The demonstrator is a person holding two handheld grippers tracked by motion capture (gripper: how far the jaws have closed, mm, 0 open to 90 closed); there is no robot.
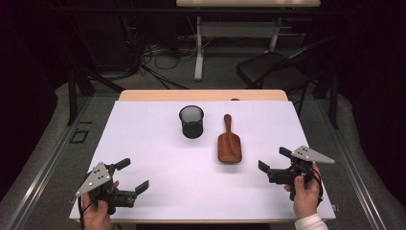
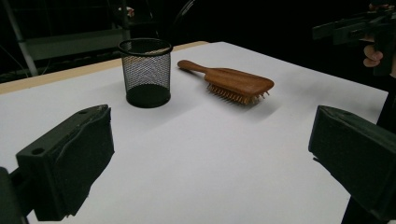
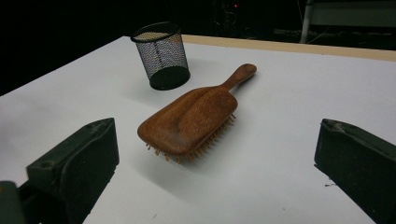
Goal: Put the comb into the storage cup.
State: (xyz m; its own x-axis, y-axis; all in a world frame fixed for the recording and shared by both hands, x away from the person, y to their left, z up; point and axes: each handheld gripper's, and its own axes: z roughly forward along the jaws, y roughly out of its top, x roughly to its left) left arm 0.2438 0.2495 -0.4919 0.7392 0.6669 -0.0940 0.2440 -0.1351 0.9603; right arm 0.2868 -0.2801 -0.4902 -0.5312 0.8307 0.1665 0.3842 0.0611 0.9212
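A wooden hairbrush (image 1: 229, 142) (image 2: 232, 83) (image 3: 194, 116) lies bristles down on the white table, handle pointing away from me. To its left stands an upright black mesh cup (image 1: 191, 121) (image 2: 145, 71) (image 3: 162, 54), empty as far as I can see. My left gripper (image 1: 132, 176) (image 2: 210, 163) is open near the front left edge, nothing between its jaws. Just right of the brush head, my right gripper (image 1: 274, 159) (image 3: 217, 170) is open and apart from the brush.
The white table (image 1: 158, 158) has a wooden strip along its far edge. Behind it on the floor are a black chair (image 1: 277, 67), a desk leg (image 1: 198, 48) and cables. In the left gripper view the other gripper (image 2: 359, 28) shows at top right.
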